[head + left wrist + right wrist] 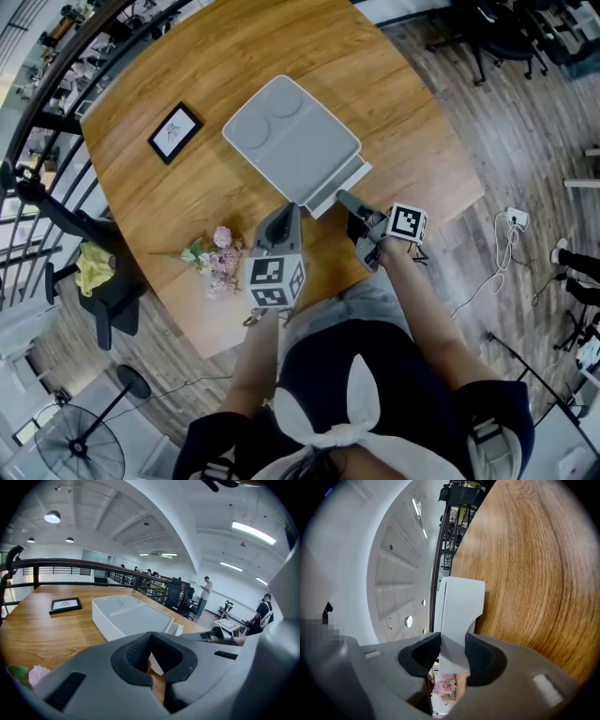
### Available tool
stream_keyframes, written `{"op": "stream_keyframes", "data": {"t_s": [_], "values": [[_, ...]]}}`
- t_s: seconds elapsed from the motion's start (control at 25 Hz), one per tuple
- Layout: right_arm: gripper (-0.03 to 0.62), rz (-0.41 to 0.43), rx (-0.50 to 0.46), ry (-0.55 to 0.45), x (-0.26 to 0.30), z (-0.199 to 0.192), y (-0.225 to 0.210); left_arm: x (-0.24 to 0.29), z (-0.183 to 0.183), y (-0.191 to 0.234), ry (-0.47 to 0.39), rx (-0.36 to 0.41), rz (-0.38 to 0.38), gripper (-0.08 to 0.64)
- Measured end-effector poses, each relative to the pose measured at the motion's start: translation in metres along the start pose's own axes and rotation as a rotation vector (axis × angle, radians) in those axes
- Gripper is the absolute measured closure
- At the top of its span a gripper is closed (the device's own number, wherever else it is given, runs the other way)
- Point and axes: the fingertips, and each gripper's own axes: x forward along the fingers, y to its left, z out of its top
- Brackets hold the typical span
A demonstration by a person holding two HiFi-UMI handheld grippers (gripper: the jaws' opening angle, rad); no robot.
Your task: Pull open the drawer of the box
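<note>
Pulling this drawer cleanly looks like a matter of bracing on one side and drawing straight on the other.

At the upper left of the head view a framed picture [174, 132] lies on the wooden table [187, 56]. Below it, at left centre, is a small bunch of flowers [216, 258]. Neither is in the way.

Just right of the flowers, the left gripper [281, 217] points at the near edge of the grey box [291, 141] in the middle of the frame. Its jaws are together with nothing between them. Whether the tip touches the box I cannot tell; pressing it against that edge would probably stop the box sliding.

At the box's lower right side the drawer [349, 174] stands a little way out. The right gripper [345, 199] is clamped on its front tab, pads pressing either side.

The pull should run straight along the drawer's own line, toward the lower right of the frame, level and slow. A twist or lift could jam the drawer or slip the tab from the pads.
</note>
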Motion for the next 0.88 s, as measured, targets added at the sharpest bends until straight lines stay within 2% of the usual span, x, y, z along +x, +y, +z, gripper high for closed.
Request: {"op": "stream_keyframes", "data": {"t_s": [0.88], "values": [[0.434, -0.016, 0.025, 0.005, -0.0055, -0.0043, 0.0026, -0.0065, 0.0014, -0.0025, -0.015, 0.005, 0.000, 0.544]]}}
